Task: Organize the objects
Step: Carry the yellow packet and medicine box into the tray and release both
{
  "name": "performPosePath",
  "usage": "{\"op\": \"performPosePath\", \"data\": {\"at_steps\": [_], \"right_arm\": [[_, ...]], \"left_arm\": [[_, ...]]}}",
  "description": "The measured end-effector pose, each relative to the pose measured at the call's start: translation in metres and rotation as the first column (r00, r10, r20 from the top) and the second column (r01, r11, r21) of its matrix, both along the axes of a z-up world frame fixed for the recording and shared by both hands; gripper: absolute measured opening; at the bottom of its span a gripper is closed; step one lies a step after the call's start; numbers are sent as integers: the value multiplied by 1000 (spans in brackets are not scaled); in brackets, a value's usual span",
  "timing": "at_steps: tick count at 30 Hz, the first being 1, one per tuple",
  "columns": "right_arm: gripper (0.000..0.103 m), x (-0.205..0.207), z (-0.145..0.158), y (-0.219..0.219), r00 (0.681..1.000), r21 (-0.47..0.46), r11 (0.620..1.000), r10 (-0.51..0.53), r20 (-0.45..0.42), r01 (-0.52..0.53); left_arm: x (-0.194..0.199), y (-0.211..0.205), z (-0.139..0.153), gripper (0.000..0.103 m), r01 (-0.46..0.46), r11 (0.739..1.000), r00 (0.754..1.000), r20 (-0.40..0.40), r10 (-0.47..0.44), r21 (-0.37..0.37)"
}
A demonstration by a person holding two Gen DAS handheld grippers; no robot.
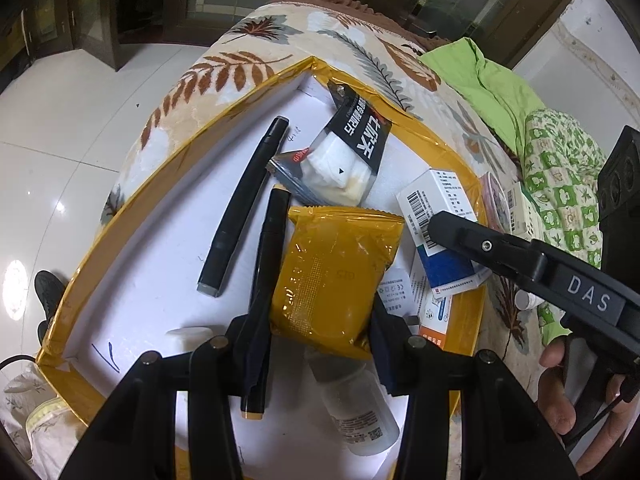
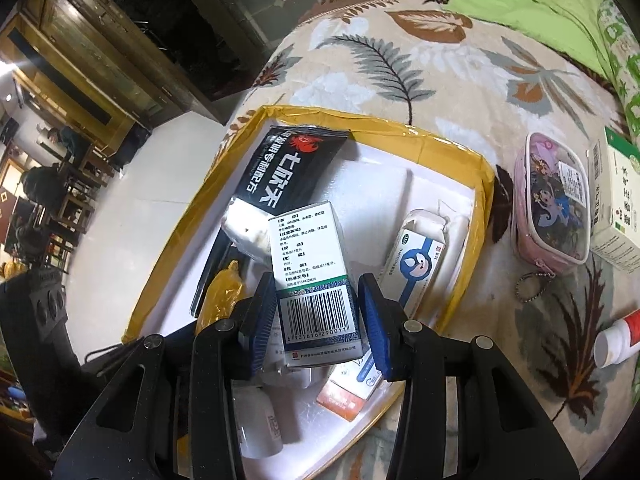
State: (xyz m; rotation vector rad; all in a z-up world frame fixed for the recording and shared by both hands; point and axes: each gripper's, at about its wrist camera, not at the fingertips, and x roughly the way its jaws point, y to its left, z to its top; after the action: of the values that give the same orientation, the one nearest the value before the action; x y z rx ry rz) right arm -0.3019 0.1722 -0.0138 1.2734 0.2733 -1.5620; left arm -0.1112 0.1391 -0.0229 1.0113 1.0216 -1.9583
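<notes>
Glossy foil pouch [image 1: 336, 276], plush cloth blanket [image 2: 400, 60], glossy taped tray rim [image 1: 160, 168]
</notes>
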Motion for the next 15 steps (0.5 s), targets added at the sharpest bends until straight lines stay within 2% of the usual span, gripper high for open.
{"op": "performPosePath", "data": {"at_steps": [3,8,10,15], "right_arm": [[42,2,2,0,1000,2,1000,13,-7,-13],[44,7,10,2,999,-18,999,37,-2,-37],[52,9,15,5,999,-38,998,44,-2,-44],[53,7,29,19,999,-85,995,48,16,-46]], "left_arm": [[1,0,0,47,-9,1000,1000,-13,9,3],[5,3,6,54,-7,1000,996,-87,7,1],[4,6,9,61,-9,1000,996,-88,7,-19],[7,13,21,64,-5,997,994,-109,-2,-72]]}}
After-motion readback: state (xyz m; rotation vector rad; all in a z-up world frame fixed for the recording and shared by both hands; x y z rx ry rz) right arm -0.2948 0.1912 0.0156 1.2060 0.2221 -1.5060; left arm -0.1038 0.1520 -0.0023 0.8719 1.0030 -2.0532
